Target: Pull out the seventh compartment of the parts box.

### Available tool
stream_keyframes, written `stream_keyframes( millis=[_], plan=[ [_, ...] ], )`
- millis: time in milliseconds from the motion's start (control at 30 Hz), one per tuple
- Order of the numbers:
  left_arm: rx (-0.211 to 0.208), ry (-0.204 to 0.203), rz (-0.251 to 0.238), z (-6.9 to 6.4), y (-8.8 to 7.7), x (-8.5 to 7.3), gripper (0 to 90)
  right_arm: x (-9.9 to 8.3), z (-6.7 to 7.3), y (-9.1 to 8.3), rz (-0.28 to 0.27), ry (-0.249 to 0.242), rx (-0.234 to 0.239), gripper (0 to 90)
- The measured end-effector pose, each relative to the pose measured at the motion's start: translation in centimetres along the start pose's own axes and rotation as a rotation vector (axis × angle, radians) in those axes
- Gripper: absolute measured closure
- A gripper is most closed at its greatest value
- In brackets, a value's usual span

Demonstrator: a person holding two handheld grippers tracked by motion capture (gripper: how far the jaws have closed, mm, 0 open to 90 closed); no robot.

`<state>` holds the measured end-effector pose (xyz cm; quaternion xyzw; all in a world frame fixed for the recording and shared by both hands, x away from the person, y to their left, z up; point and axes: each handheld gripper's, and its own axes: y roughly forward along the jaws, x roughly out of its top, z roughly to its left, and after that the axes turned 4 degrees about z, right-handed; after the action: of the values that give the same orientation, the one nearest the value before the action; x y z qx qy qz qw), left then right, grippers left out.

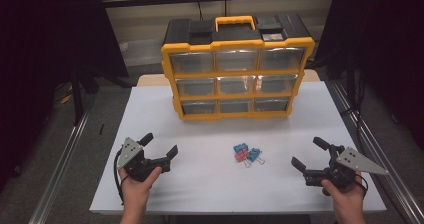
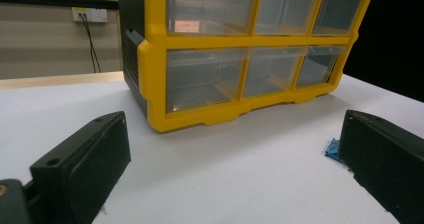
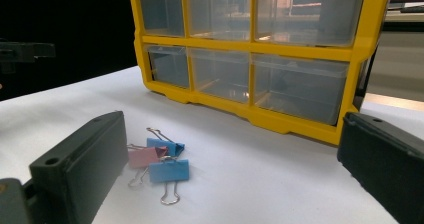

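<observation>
Left gripper point(image 1: 159, 151): jaws spread, empty, by the tabletop's near-left corner.
Right gripper point(image 1: 310, 156): jaws spread, empty, by the near-right corner.
Binder clips point(image 1: 246, 154): small heap between the grippers, toward the near edge; blue and pink, perhaps three or four.
Drawer cabinet point(image 1: 237, 74): yellow-framed, nine clear drawers shut, at the far edge.
Advice: probably approach one outer clip, closing across its body, not its wire handles.
</observation>
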<state>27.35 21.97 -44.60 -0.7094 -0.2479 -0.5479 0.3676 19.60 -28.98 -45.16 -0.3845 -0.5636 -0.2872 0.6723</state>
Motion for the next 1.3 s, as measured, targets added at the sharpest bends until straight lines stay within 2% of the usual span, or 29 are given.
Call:
stream_keyframes(
  millis=[167, 333, 367, 400, 433, 467, 533, 633, 700, 833, 933, 1000, 1167, 1233, 1267, 1300],
  plan=[
    [0.031, 0.005, 0.005, -0.7, 1.3, 0.6, 0.5, 0.1, 0.0, 0.1, -0.009, 0.000, 0.007, 0.0],
    [0.028, 0.023, 0.003, -1.0, 2.1, 1.0, 0.6, 0.2, 0.0, 0.1, -0.014, 0.001, 0.004, 0.0],
    [0.039, 0.021, 0.004, -1.2, 2.4, 1.0, 0.6, 0.3, 0.0, 0.0, -0.016, 0.004, 0.001, 0.0],
    [0.030, 0.012, -0.001, -1.3, 2.7, 1.0, 0.6, 0.3, 0.0, 0.0, -0.017, 0.004, 0.002, 0.0],
    [0.044, -0.006, -0.008, -1.6, 3.2, 0.9, 0.6, 0.3, 0.0, 0.0, -0.017, 0.003, 0.000, 0.0],
    [0.033, 0.012, 0.003, -1.5, 3.4, 0.9, 0.6, 0.3, 0.0, 0.0, -0.016, 0.000, 0.001, 0.0],
    [0.042, 0.001, -0.002, -1.7, 3.6, 0.9, 0.6, 0.3, 0.0, 0.1, -0.017, 0.000, 0.005, 0.0],
    [0.049, 0.015, 0.011, -2.1, 4.5, 0.9, 0.7, 0.3, 0.0, 0.1, -0.018, 0.000, 0.003, 0.0],
    [0.048, -0.003, 0.009, -2.4, 5.0, 0.9, 0.8, 0.3, 0.0, 0.1, -0.019, -0.001, 0.005, 0.1],
    [0.050, -0.017, -0.006, -2.7, 5.6, 0.9, 0.7, 0.3, 0.0, 0.1, -0.017, 0.001, 0.001, 0.1],
    [0.063, 0.004, 0.004, -3.0, 6.1, 1.1, 0.8, 0.3, 0.0, 0.1, -0.020, -0.006, 0.003, 0.1],
    [0.056, -0.011, -0.003, -3.1, 6.3, 1.1, 0.8, 0.3, 0.0, 0.2, -0.020, -0.005, 0.003, 0.1],
    [0.076, -0.003, 0.015, -3.3, 6.8, 1.1, 0.8, 0.4, 0.1, 0.3, -0.024, -0.006, 0.009, 0.1],
    [0.085, -0.020, 0.004, -3.5, 7.2, 1.1, 0.8, 0.4, 0.1, 0.3, -0.023, -0.007, 0.007, 0.1],
    [0.096, 0.005, 0.023, -3.4, 7.2, 1.2, 0.8, 0.4, 0.1, 0.3, -0.024, -0.008, 0.007, 0.2],
    [0.096, 0.005, 0.023, -3.4, 7.2, 1.2, 0.8, 0.4, 0.1, 0.3, -0.024, -0.008, 0.007, 0.2]
  ],
)
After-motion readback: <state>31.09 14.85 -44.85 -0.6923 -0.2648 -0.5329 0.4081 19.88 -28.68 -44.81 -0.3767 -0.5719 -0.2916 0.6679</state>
